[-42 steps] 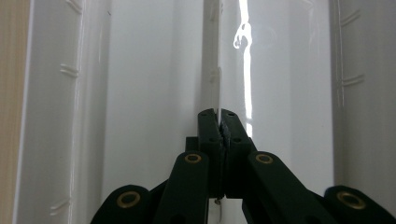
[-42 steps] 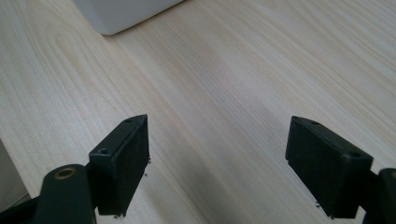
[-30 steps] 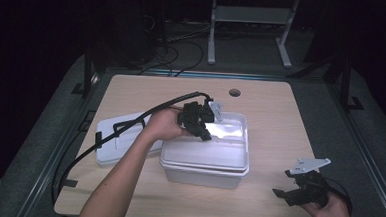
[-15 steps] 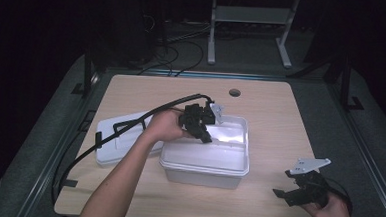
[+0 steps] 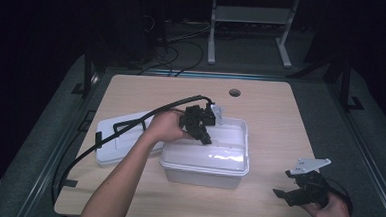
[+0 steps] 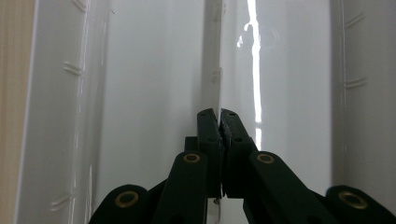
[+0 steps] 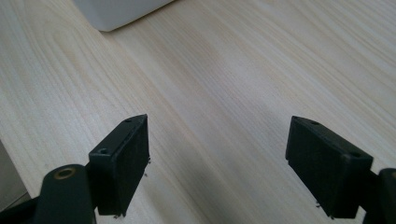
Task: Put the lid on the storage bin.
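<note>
A white plastic bin [image 5: 203,165] stands open in the middle of the wooden table [image 5: 270,117]. My left gripper [image 5: 205,139] reaches down into the bin from its back left corner. In the left gripper view, my left gripper [image 6: 218,112] is shut on a thin white flat piece [image 6: 212,60], seen edge-on against the bin's glossy floor [image 6: 154,93]. My right gripper [image 5: 283,183] rests at the table's front right, held by a hand. Its jaws stand open just above bare wood [image 7: 219,123].
The bin's white lid [image 5: 116,144] lies flat on the table to the left of the bin, under the left forearm. A black cable [image 5: 130,127] trails from the left gripper off the left edge. A bin corner [image 7: 121,11] shows beyond the right gripper. A round hole [image 5: 234,92] sits near the table's far edge.
</note>
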